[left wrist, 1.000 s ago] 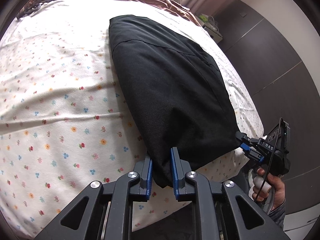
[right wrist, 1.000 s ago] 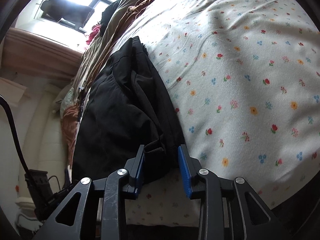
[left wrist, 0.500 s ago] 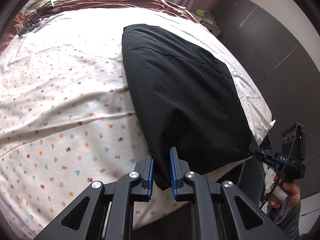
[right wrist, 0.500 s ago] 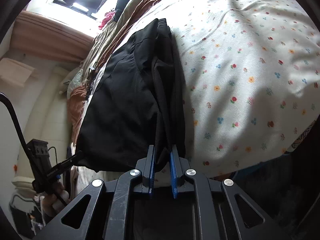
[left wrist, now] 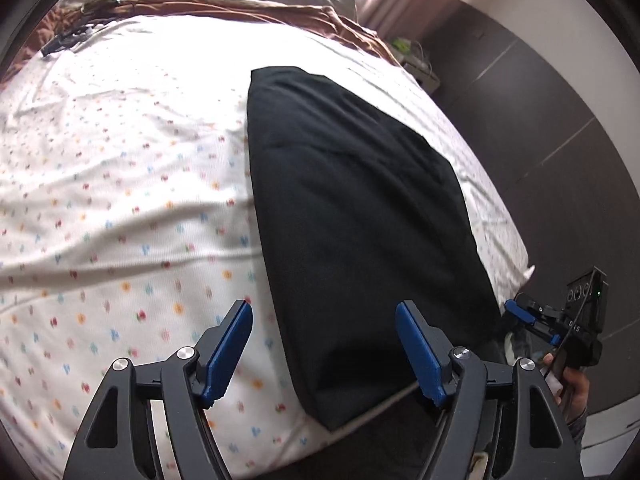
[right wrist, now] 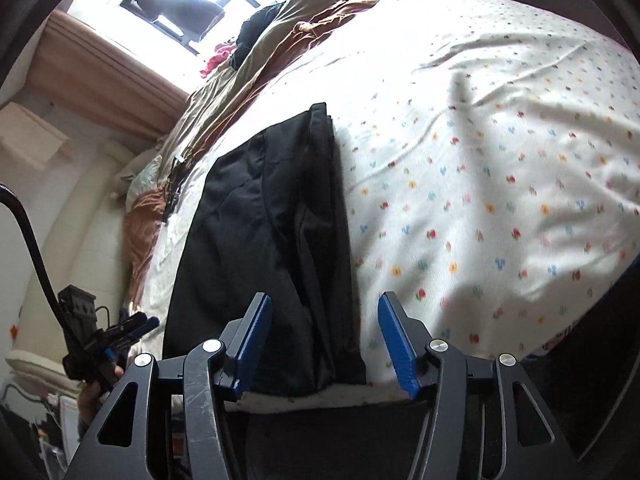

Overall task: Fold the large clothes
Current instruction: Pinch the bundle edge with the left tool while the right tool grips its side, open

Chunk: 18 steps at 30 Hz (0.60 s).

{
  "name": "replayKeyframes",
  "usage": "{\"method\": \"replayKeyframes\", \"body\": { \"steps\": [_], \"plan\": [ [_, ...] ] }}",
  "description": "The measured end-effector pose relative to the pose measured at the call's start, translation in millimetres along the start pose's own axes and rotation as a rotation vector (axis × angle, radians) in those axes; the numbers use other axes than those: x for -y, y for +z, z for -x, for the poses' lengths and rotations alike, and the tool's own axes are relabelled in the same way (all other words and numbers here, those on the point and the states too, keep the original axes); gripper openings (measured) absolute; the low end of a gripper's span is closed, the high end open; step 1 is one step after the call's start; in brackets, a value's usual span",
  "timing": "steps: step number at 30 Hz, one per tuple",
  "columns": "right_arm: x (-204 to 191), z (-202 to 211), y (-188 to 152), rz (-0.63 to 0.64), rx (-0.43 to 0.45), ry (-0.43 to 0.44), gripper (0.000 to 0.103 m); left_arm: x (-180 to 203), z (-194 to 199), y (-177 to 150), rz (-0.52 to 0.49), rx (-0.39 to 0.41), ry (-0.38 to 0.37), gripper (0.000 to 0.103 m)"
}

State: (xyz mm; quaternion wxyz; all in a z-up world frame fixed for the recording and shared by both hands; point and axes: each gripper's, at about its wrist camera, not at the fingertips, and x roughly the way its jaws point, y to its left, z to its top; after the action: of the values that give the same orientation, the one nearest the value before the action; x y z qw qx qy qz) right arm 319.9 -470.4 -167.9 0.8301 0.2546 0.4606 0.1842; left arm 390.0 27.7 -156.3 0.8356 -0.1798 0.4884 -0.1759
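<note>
A black garment (left wrist: 352,208), folded into a long panel, lies flat on the flower-print bedsheet (left wrist: 120,200), and its near end reaches the bed's front edge. My left gripper (left wrist: 324,320) hovers over the garment's near left corner. Its jaws are opening and the blue pads stand clear of the cloth. In the right wrist view the garment (right wrist: 272,220) shows its stacked folds along the right side. My right gripper (right wrist: 325,312) hangs above the near right corner, its jaws opening too, and nothing is pinched. Each gripper shows in the other's view, the right gripper (left wrist: 520,314) and the left gripper (right wrist: 138,322).
Brown and olive bedding (left wrist: 224,4) is piled at the far end of the bed, under a bright window (right wrist: 192,4). Dark panelled doors (left wrist: 560,128) run along the right of the bed. A person's hand (left wrist: 574,388) holds the right gripper's handle beside the mattress corner.
Both grippers were shut on the garment's near edge half a second ago. Now both pairs of jaws have spread apart, the cloth is let go and rests on the sheet.
</note>
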Motion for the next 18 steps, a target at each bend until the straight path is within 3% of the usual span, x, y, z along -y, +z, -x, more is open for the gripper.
{"method": "replayKeyframes", "body": {
  "steps": [5,18],
  "plan": [
    [-16,-28,40,0.032,-0.002,0.009,0.069,-10,-16,34,0.036,0.020,0.021,0.075],
    [-26,-103,114,0.047,-0.050,0.012,0.069,-32,-78,126,0.089,0.026,0.040,0.075]
  ]
}}
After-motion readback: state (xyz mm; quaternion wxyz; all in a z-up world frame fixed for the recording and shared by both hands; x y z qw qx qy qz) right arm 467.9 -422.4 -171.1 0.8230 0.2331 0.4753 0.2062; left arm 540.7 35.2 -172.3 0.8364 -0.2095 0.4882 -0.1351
